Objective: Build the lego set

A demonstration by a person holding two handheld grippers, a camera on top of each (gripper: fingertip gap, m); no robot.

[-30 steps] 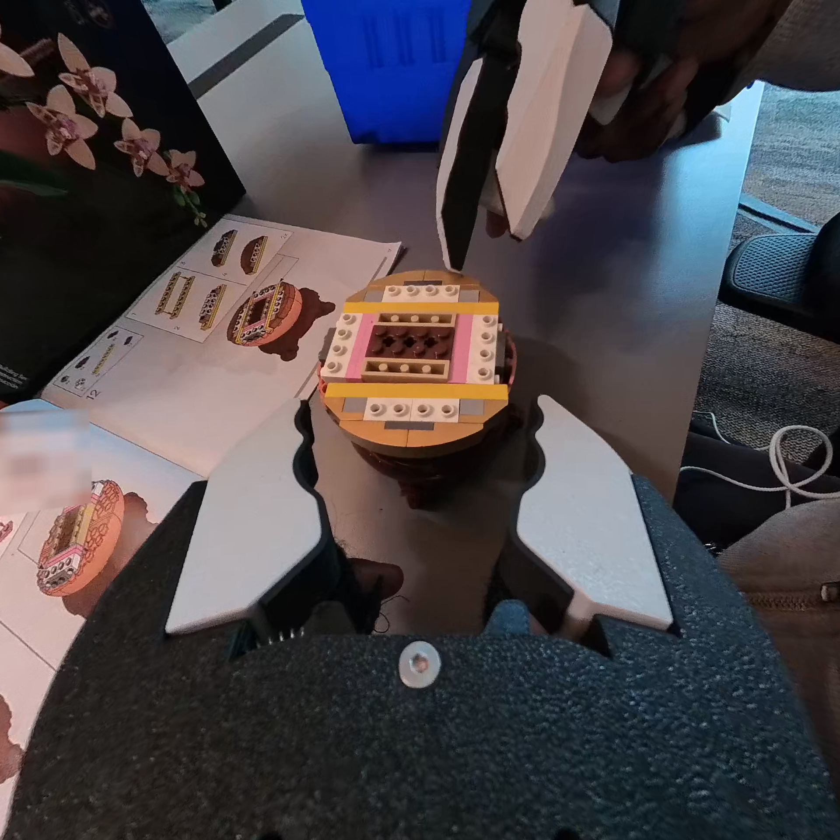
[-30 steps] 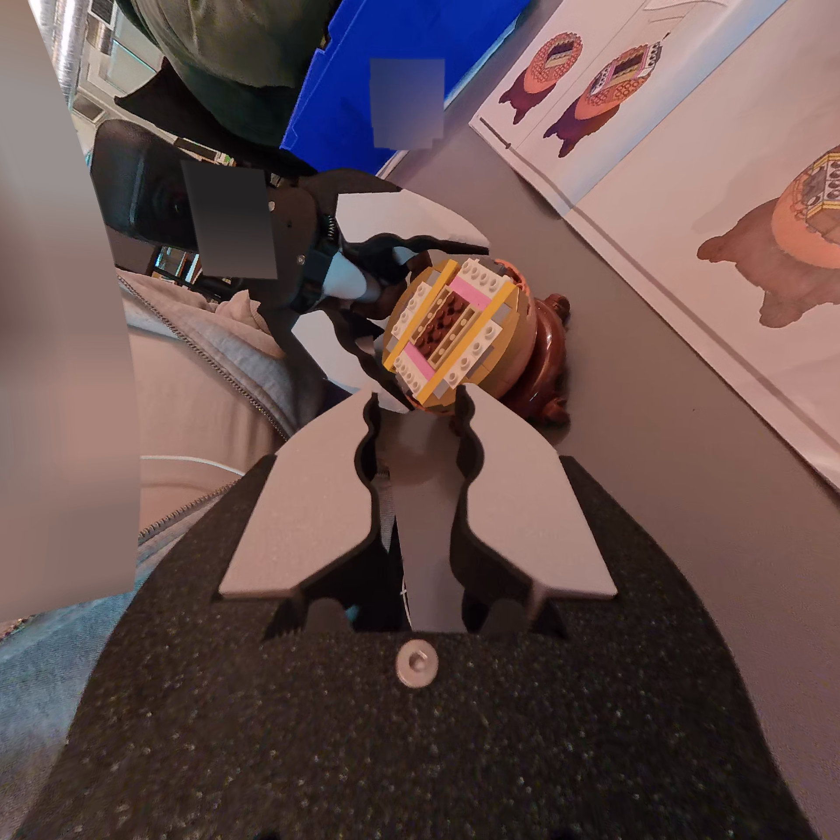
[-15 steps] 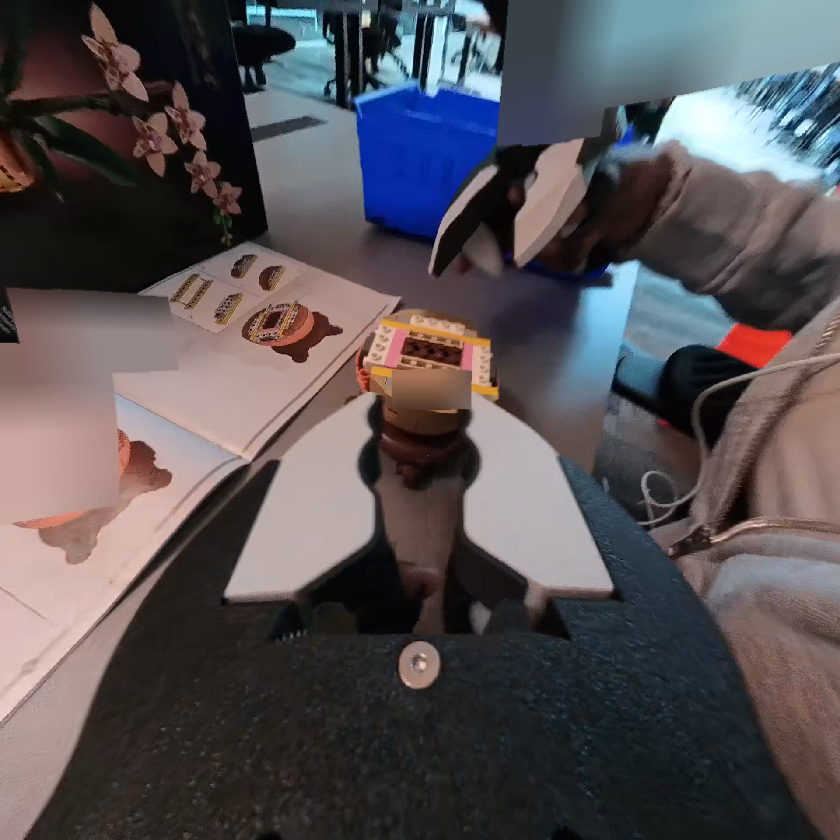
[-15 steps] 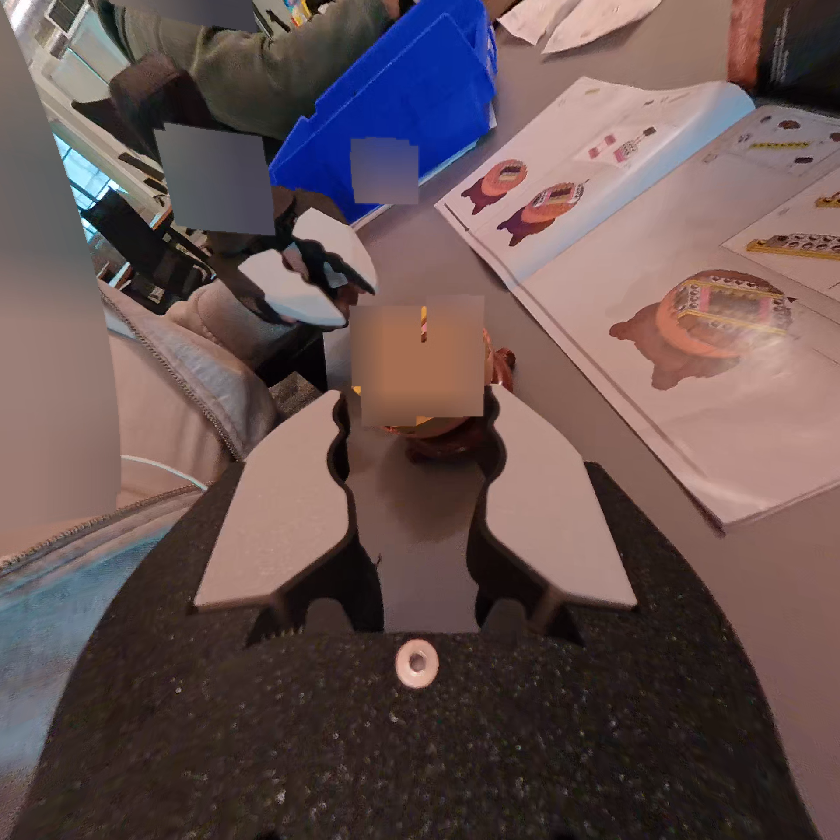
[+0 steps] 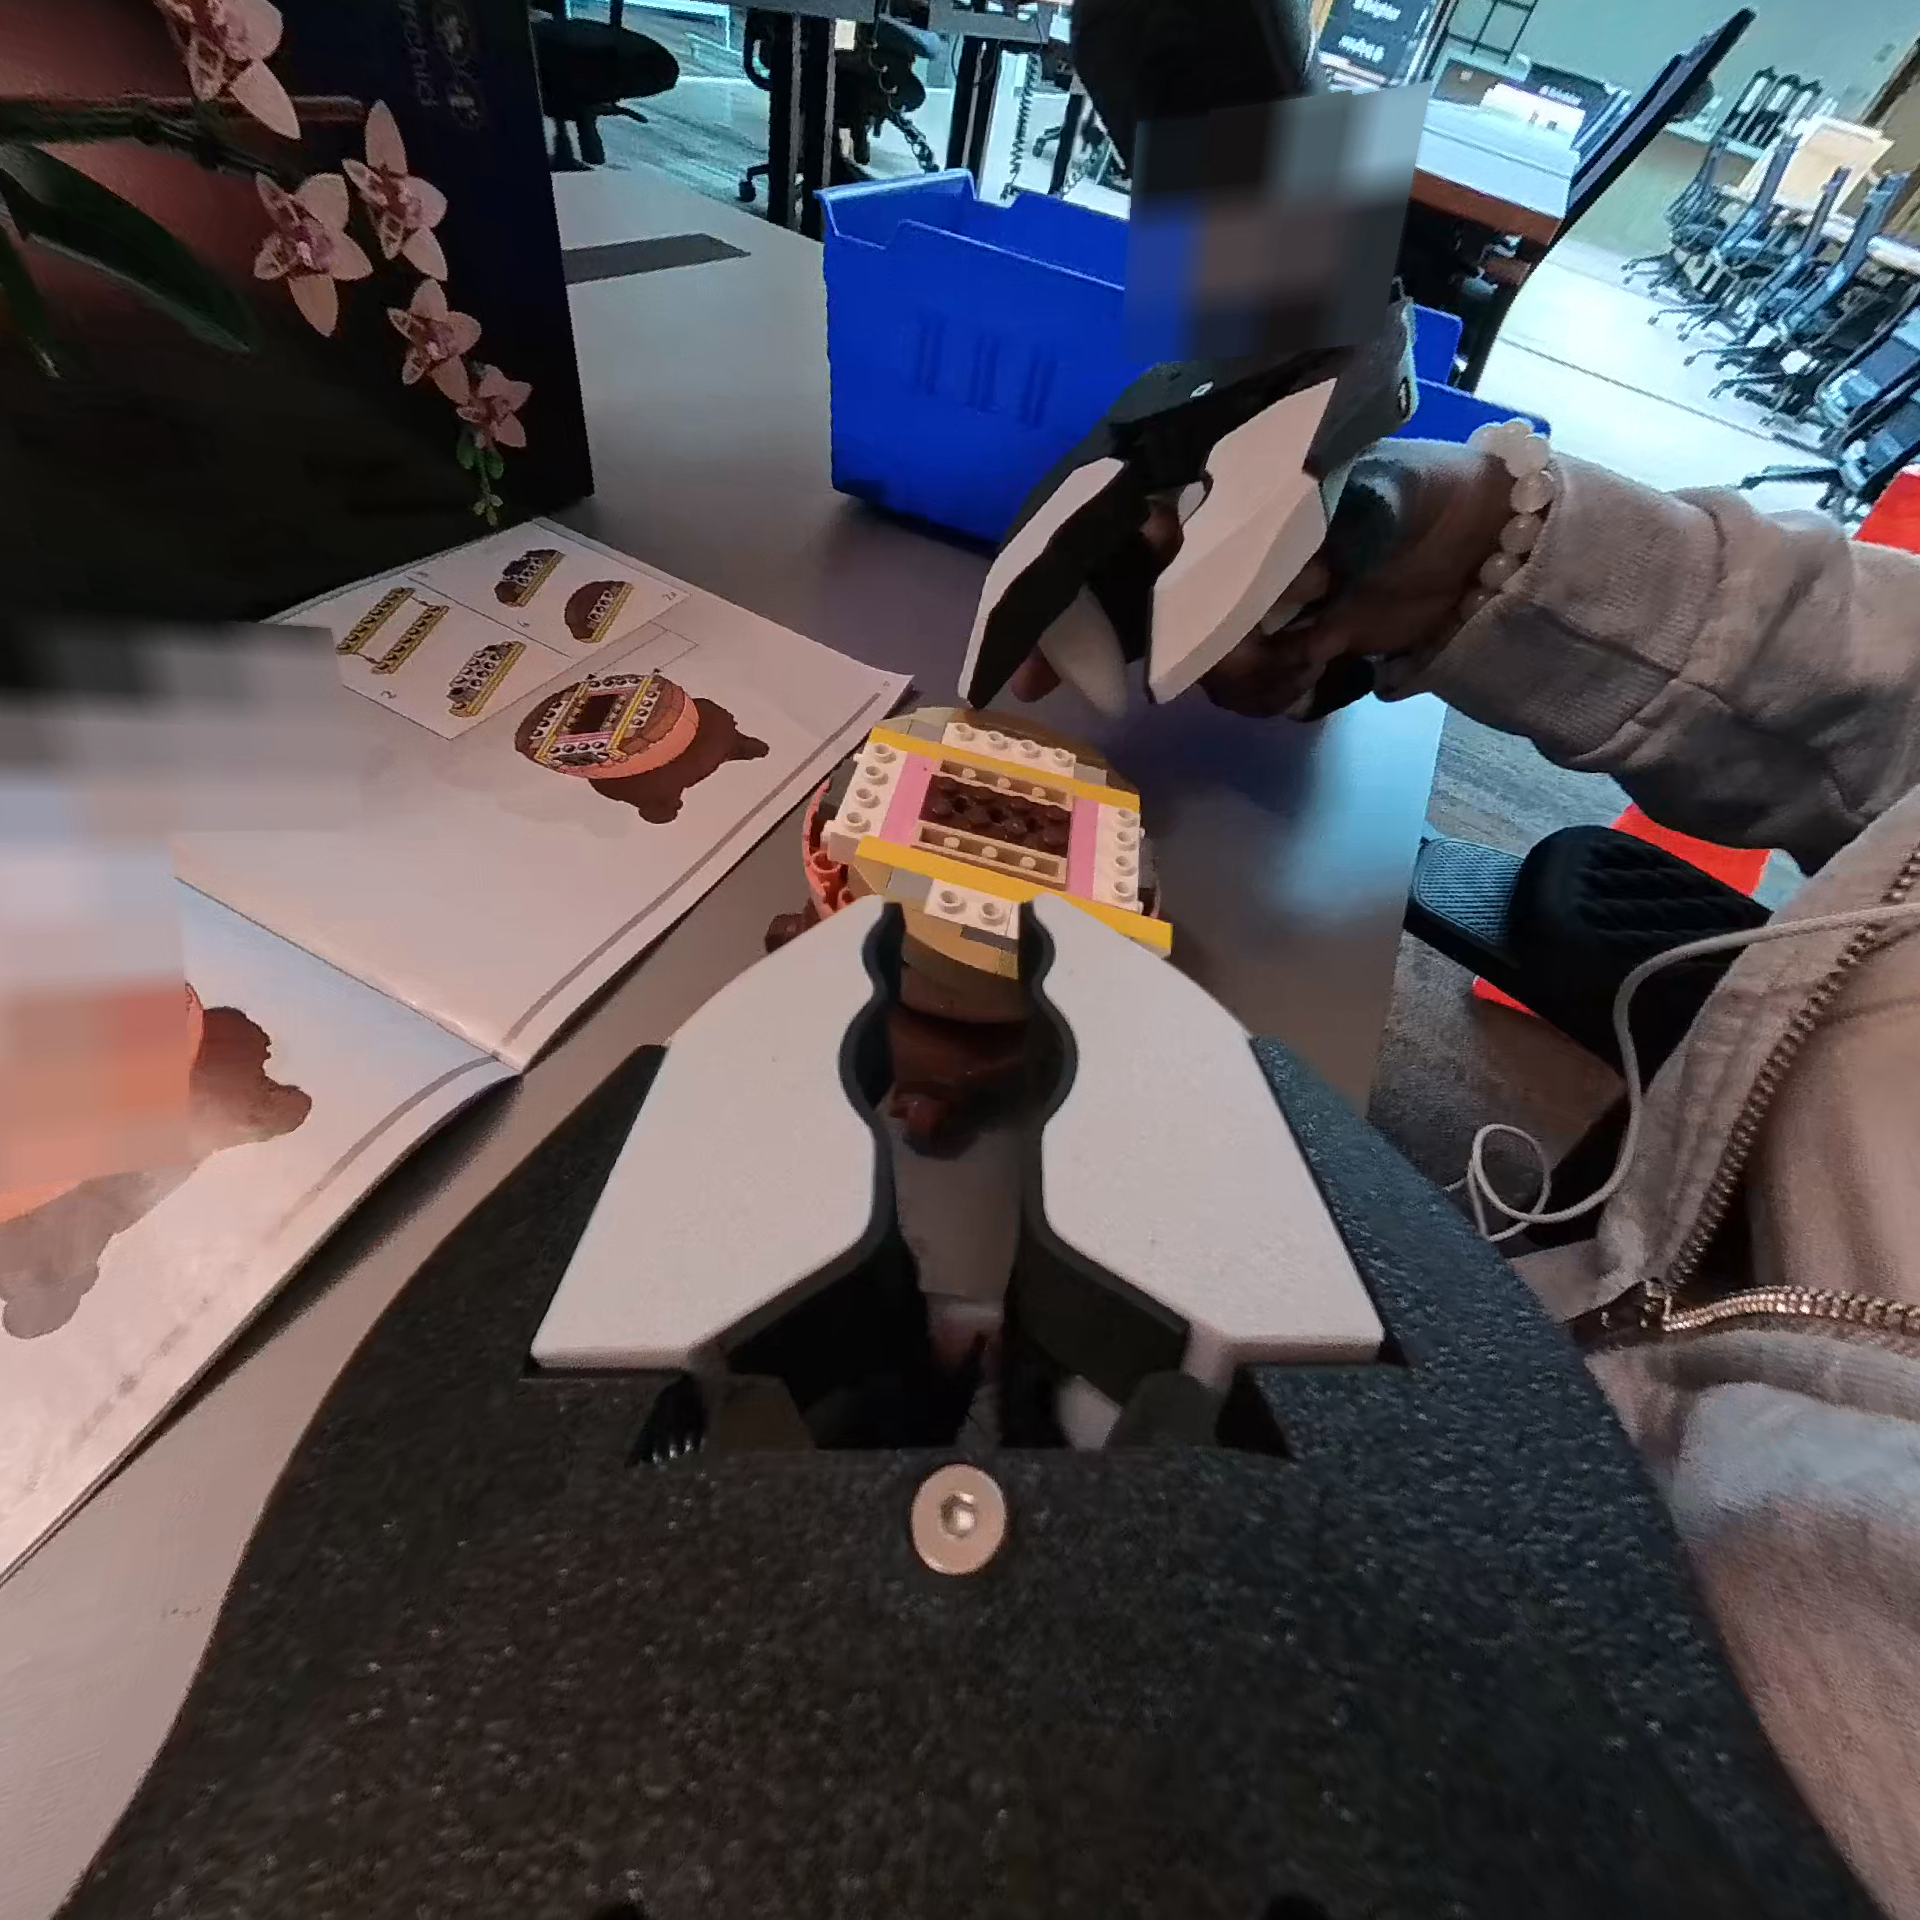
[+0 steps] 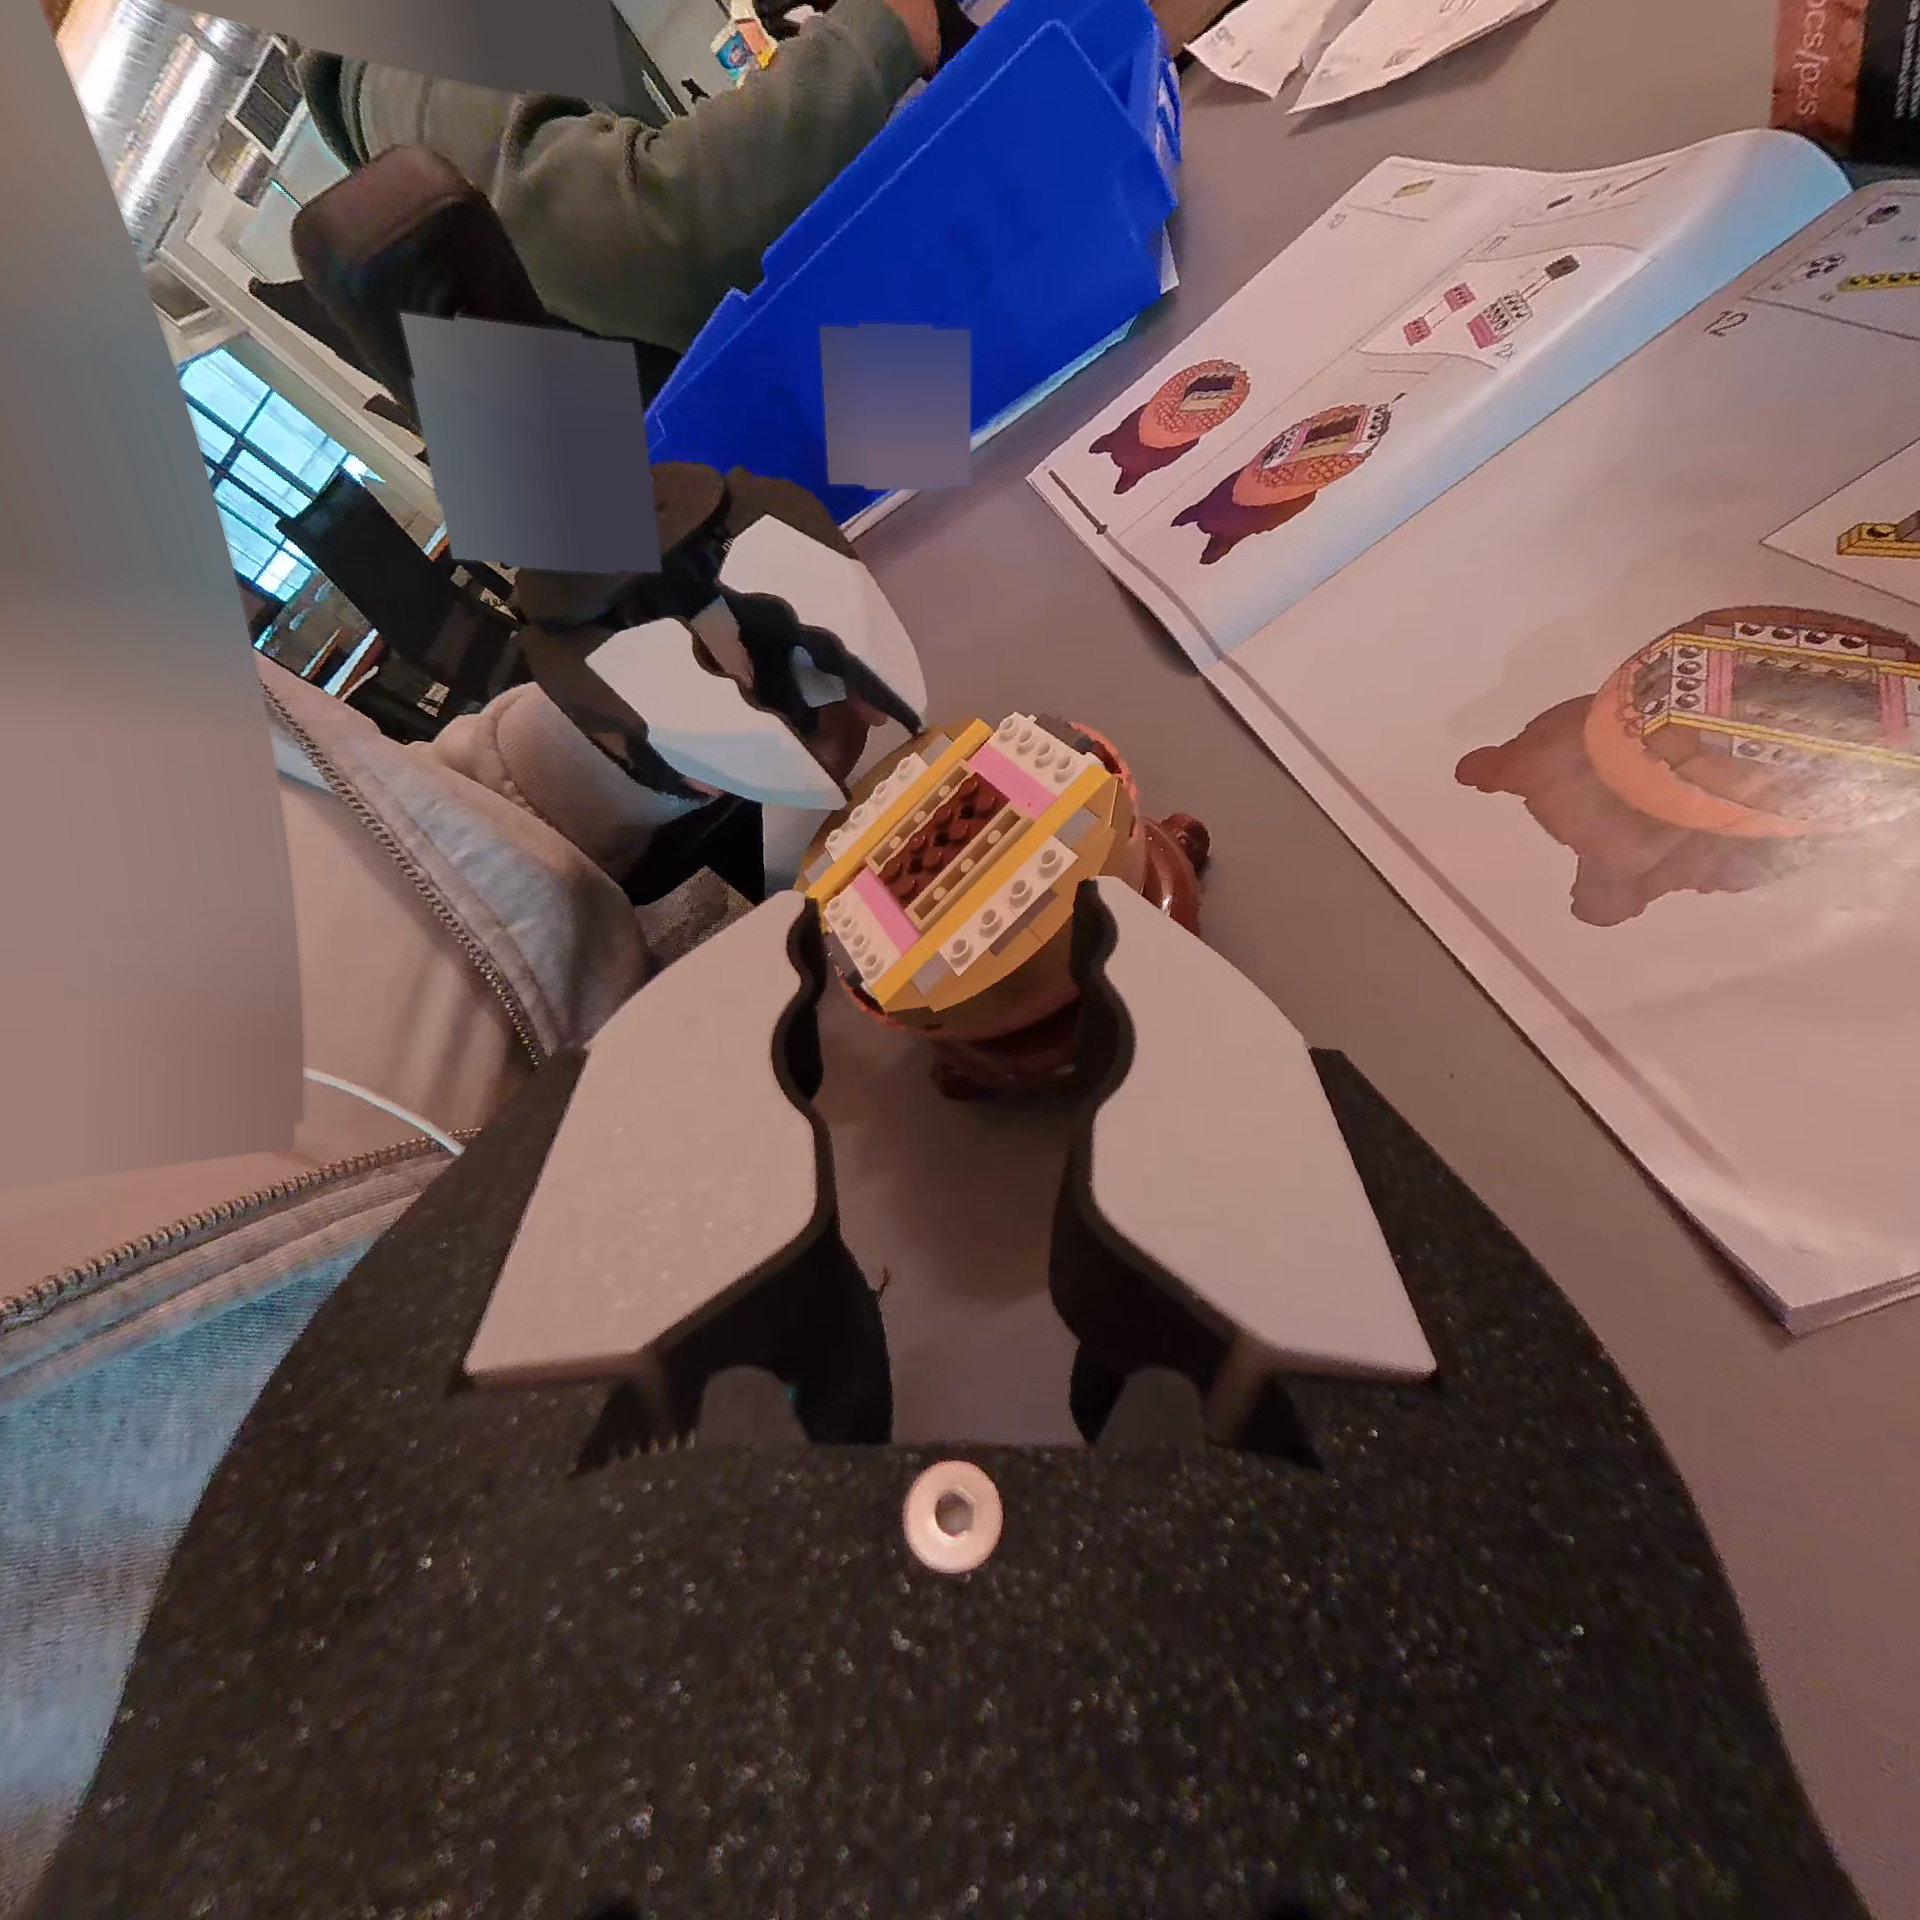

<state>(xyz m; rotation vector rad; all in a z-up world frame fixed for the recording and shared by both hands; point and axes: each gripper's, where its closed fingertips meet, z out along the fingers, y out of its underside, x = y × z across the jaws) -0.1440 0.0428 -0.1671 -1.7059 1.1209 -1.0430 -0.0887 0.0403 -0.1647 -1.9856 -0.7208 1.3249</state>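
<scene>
Left claw [image 5: 956,925]: narrowed to a slim gap, tips flanking the near rim of the lego model [image 5: 997,821] at 6 o'clock of it. Cannot tell whether truly pinching that rim or only resting beside it.

Right claw [image 6: 945,914]: fingers clearly apart, gripping nothing. Seen from the left wrist view, hangs over the model's far rim at 12 o'clock, its dark-edged tip touching or just above the tan edge there. From its own view, frames the model between the two tips.

Model itself: round, tan-rimmed top with white studded plates, two yellow strips, two pink strips and a dark brown recessed centre, on a reddish-brown footed base. Stands upright on the grey bench [image 5: 727,312], near the bench's right edge.

Just beside it at 9 o'clock, in the left wrist view: open instruction booklet [image 5: 499,831], lying flat, pages showing the same pot-shaped build. Farther off at 12 o'clock: blue bin [image 5: 966,374]. At 10 o'clock, standing upright: dark box with orchid picture [image 5: 312,312]. At 2 o'clock: grey sleeve [image 5: 1662,644] and bead bracelet [image 5: 1517,488] on the hand holding the right claw.
</scene>
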